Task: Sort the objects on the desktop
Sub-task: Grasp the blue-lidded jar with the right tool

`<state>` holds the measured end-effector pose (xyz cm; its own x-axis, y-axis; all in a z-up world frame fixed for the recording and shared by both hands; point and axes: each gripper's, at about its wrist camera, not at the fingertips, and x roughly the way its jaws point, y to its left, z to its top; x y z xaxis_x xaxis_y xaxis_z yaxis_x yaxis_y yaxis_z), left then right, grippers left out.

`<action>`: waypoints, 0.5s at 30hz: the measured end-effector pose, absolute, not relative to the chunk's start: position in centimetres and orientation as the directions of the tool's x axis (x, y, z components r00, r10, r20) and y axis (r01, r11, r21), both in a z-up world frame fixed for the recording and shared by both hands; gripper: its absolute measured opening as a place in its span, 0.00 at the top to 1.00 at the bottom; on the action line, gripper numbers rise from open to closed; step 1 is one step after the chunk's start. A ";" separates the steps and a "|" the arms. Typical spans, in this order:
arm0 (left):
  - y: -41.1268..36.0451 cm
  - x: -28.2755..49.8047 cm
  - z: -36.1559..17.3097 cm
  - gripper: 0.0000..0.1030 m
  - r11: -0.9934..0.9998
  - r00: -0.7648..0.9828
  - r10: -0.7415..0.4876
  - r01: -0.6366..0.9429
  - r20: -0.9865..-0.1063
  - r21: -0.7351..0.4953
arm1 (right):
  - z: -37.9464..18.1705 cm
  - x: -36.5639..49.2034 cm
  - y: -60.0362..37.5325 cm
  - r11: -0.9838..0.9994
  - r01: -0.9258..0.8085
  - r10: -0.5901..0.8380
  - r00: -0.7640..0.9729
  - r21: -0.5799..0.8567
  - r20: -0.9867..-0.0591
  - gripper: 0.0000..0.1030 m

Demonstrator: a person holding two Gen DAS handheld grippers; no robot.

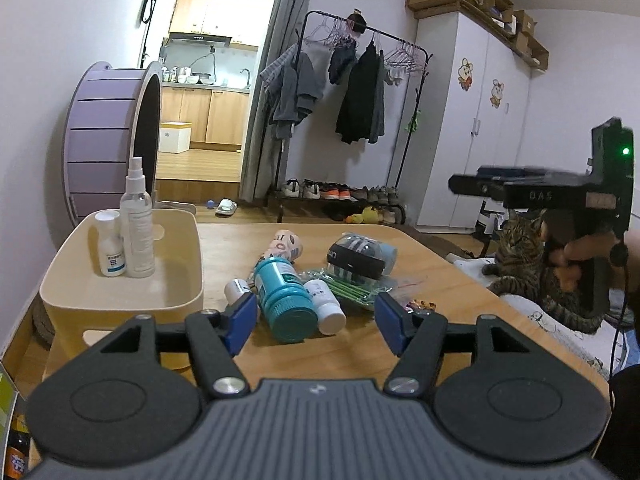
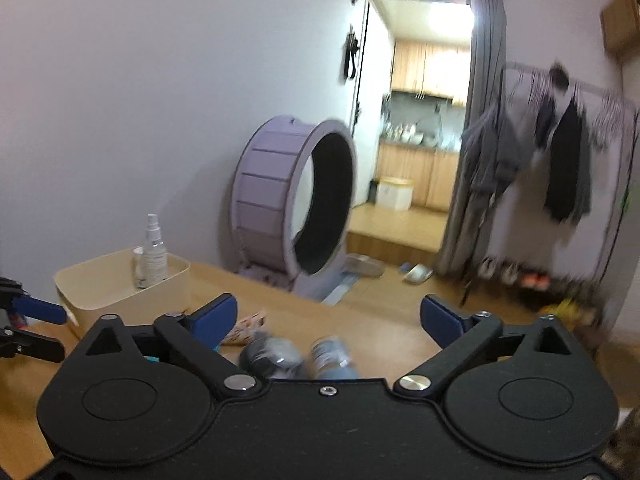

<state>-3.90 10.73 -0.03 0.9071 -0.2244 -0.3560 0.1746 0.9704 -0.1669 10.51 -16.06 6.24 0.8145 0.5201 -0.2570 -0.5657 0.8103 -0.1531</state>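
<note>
Teal bottle (image 1: pixel 285 300) lies between the spread fingers of the left gripper (image 1: pixel 316 320); right gripper (image 2: pixel 328 320) likewise spread, empty.

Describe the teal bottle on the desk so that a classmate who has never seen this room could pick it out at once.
Start at the wooden desk and find the cream bin on its left side. Just right of the bin lies a pile of small items, and the teal bottle lies on its side at the front of it, cap towards the open left gripper. Its white neighbours are smaller, and only it is teal.
</note>
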 end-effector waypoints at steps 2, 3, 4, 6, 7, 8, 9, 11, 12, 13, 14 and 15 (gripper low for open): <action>10.6 -4.0 0.0 0.38 0.970 0.907 -0.225 0.176 -0.355 -0.167 | 6.4 10.4 -15.8 0.802 -0.570 0.520 0.813 -0.178 -0.262 0.02; 10.6 -4.0 0.0 0.38 0.970 0.907 -0.225 0.176 -0.356 -0.165 | 6.3 10.4 -15.7 0.799 -0.572 0.519 0.812 -0.187 -0.267 0.02; 10.4 -4.0 0.0 0.38 0.971 0.906 -0.225 0.176 -0.358 -0.163 | 6.2 10.5 -15.6 0.796 -0.572 0.517 0.812 -0.196 -0.271 0.02; 10.2 -4.0 0.0 0.38 0.971 0.905 -0.224 0.177 -0.360 -0.159 | 6.0 10.5 -15.7 0.791 -0.575 0.512 0.809 -0.209 -0.290 0.02; 10.1 -4.0 -0.1 0.38 0.972 0.905 -0.224 0.177 -0.362 -0.157 | 5.9 10.4 -15.8 0.787 -0.578 0.509 0.806 -0.215 -0.302 0.02; 10.0 -4.0 0.0 0.38 0.972 0.905 -0.224 0.179 -0.362 -0.154 | 5.6 10.4 -15.9 0.787 -0.577 0.504 0.805 -0.218 -0.313 0.01; 9.8 -4.1 0.0 0.38 0.972 0.905 -0.225 0.182 -0.361 -0.150 | 5.3 10.4 -15.9 0.790 -0.572 0.494 0.807 -0.219 -0.324 0.02; 9.6 -4.1 0.0 0.38 0.971 0.905 -0.228 0.187 -0.359 -0.146 | 4.7 10.6 -16.0 0.791 -0.571 0.484 0.804 -0.219 -0.345 0.02; 9.5 -4.1 0.0 0.38 0.971 0.905 -0.229 0.189 -0.357 -0.145 | 4.2 10.8 -16.2 0.792 -0.574 0.485 0.799 -0.210 -0.355 0.02; 9.3 -4.1 0.0 0.38 0.971 0.905 -0.231 0.191 -0.357 -0.143 | 3.8 11.2 -16.4 0.795 -0.574 0.485 0.795 -0.194 -0.366 0.04; 9.2 -4.1 0.0 0.38 0.971 0.905 -0.232 0.193 -0.357 -0.142 | 3.3 11.6 -16.6 0.799 -0.576 0.487 0.788 -0.173 -0.377 0.05; 9.0 -4.1 -0.1 0.38 0.970 0.905 -0.235 0.198 -0.355 -0.138 | 2.8 11.9 -16.8 0.802 -0.579 0.492 0.779 -0.145 -0.389 0.08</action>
<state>-4.14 8.96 -0.06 0.9049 -0.2352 -0.3548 0.1979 0.9704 -0.1384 11.88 -16.81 2.80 0.7788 0.4923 -0.3887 -0.5793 0.8021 -0.1448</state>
